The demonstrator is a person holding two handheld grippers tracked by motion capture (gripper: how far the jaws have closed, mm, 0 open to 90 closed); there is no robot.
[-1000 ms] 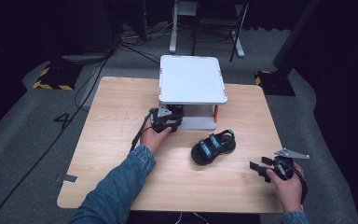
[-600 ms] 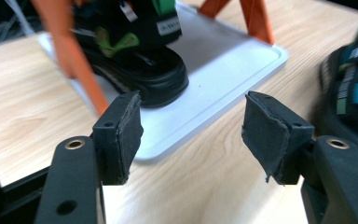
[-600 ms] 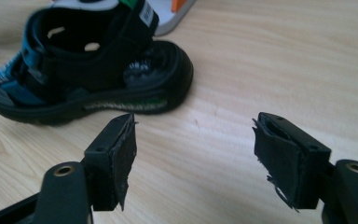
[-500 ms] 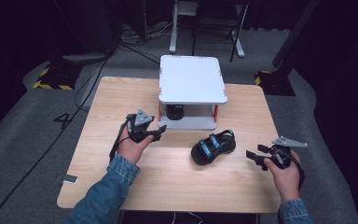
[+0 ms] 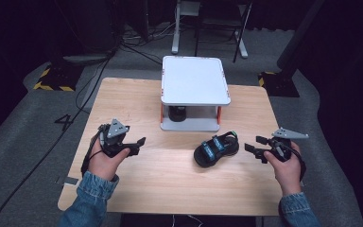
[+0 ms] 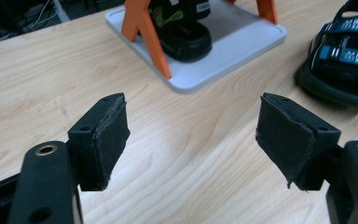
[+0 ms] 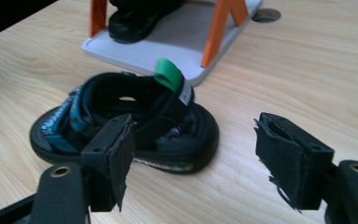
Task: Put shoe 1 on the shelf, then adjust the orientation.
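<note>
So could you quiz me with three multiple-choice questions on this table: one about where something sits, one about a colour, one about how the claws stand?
1. Where is the second sandal?
A. on the rack's lower shelf
B. on the rack's top
C. on the floor

2. What colour are the legs of the white rack?
A. blue
B. orange
C. green

3. How does the left claw stand?
A. shut on a sandal
B. open, nothing between its pads
C. shut on a cable

Answers:
1. A: it sits under the top, between the legs.
2. B: the left gripper view shows orange struts.
3. B: bare wooden table shows between its pads; the other sandal lies apart, nearer the right claw.
</note>
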